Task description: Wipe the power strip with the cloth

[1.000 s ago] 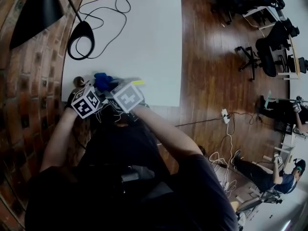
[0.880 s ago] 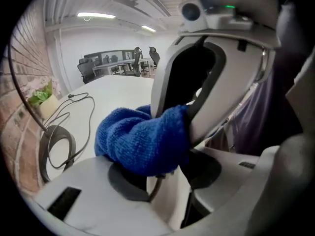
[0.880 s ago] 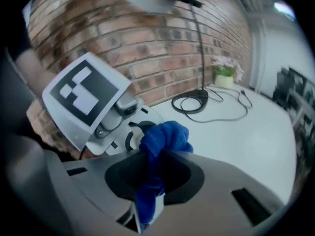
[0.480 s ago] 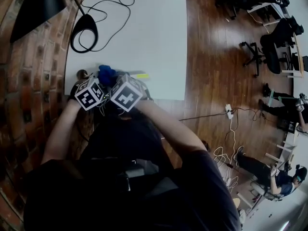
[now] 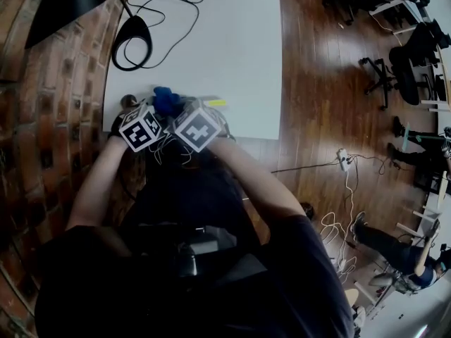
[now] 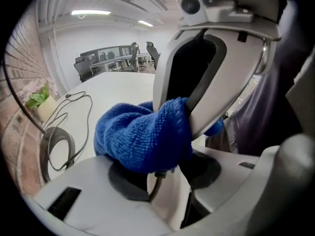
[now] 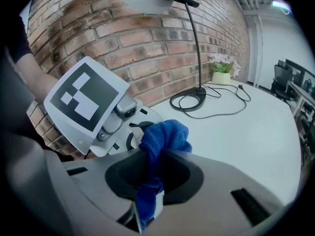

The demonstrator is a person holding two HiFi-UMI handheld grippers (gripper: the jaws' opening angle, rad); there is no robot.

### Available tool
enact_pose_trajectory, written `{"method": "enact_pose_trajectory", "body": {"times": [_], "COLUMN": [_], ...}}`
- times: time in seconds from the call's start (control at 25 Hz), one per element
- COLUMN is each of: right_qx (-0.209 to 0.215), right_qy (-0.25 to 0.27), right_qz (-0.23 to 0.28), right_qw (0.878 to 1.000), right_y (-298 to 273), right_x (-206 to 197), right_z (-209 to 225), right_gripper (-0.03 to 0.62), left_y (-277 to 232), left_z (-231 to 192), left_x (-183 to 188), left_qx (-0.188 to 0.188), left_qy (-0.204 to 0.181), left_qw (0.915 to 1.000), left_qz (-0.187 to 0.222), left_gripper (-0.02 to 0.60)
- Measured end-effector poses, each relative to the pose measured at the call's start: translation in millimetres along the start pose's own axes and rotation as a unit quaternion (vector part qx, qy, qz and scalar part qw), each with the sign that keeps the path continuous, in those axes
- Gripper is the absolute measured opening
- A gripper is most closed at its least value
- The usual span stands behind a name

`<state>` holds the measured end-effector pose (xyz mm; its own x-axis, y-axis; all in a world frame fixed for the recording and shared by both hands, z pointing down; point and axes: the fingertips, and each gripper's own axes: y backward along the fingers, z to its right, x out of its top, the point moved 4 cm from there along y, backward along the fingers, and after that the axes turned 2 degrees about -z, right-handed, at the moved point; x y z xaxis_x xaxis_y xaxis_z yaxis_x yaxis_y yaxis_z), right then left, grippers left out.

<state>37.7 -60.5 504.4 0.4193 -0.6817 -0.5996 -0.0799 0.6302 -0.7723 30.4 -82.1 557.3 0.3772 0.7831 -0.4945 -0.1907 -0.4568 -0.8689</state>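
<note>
Both grippers are huddled nose to nose at the near edge of the white table, right in front of the person. The right gripper has its jaws pinched almost together on the blue cloth. One strand runs down through the gap, and the rest balloons out in a fat wad just past the tips.

The left gripper has its jaws about halfway apart. Between them stands a white bar with a dark cord stub at its top. That, I judge, is the power strip, clamped by one end. There is a dark slit on one side of it, so the hold may be a light one.

From the left gripper view, the wad sits right over the strip just beyond the left jaws, pressed up against the right gripper's white shell. In the head view the strip is buried under the marker cubes and the cloth. A yellow sliver pokes out to the right, and I cannot tell what it is.

So the wipe looks to be in hand, and here is how to do it well:
- The left gripper should hold dead steady as the anchor.
- The right should drag the wad along the strip's face with gentle downward pressure.
- The cloth should go in front of the hard tips, so nothing scrapes the sockets.
- That wad is bunched tight, and a flatter spread would cover more of the face on each pass.
- The strokes should run away from the cord end, so the cloth does not snag the cord or tug the strip out of the left jaws
</note>
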Motion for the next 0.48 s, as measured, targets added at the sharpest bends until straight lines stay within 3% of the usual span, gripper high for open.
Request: {"method": "enact_pose_trajectory", "body": {"times": [0.48], "right_qx": [-0.042], "right_qy": [-0.024], "right_qz": [0.014], "right_qw": [0.999], "right_y": [21.1], "right_x": [-23.1], "right_z": [21.4], "right_gripper": [0.063], "left_y": [-0.8], "left_z": [-0.8], "left_x": [-1.4], "left_qx": [0.002], "left_qy": [-0.003], "left_qw": [1.0], "left_qz": [-0.005], "left_gripper": [0.181]}}
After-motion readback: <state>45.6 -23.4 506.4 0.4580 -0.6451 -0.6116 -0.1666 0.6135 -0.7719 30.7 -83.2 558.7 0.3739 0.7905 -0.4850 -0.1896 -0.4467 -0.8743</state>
